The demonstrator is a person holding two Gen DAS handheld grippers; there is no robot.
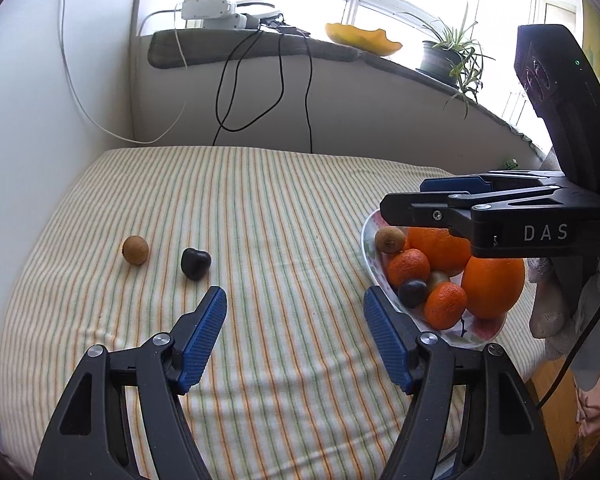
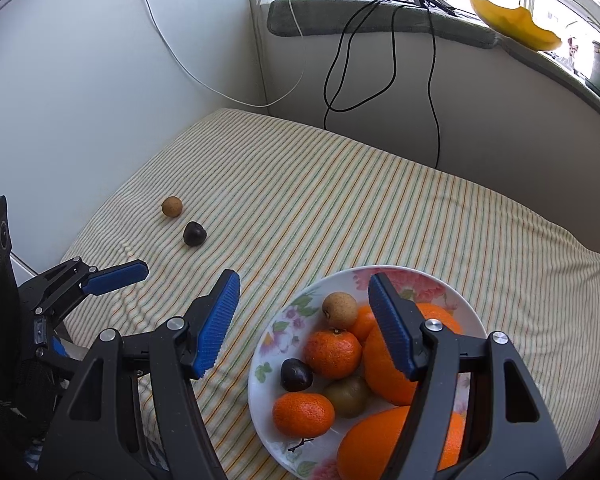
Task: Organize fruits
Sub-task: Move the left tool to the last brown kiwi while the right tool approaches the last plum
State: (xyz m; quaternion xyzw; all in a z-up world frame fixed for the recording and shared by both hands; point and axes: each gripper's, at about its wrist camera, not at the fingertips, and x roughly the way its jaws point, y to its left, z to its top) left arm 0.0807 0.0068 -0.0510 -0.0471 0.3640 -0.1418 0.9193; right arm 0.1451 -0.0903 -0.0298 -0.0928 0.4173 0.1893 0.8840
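Left wrist view shows the left gripper (image 1: 294,332) with its blue-padded fingers (image 1: 204,336) spread wide and empty above the striped bed cover (image 1: 260,208). The floral plate (image 2: 276,332) is the landmark: it holds two large oranges (image 1: 494,286), three mandarins (image 2: 332,354), a dark plum (image 2: 296,374), a greenish kiwi (image 2: 348,396) and a tan longan (image 2: 339,309). Well left of the plate, on the cover, lie a second dark plum (image 1: 196,263) and, just beyond it, a brown longan (image 1: 135,249). The right gripper (image 2: 304,328) hovers over the plate's left rim, fingers spread, holding nothing. White letters "DAS" (image 1: 545,233) read on its body.
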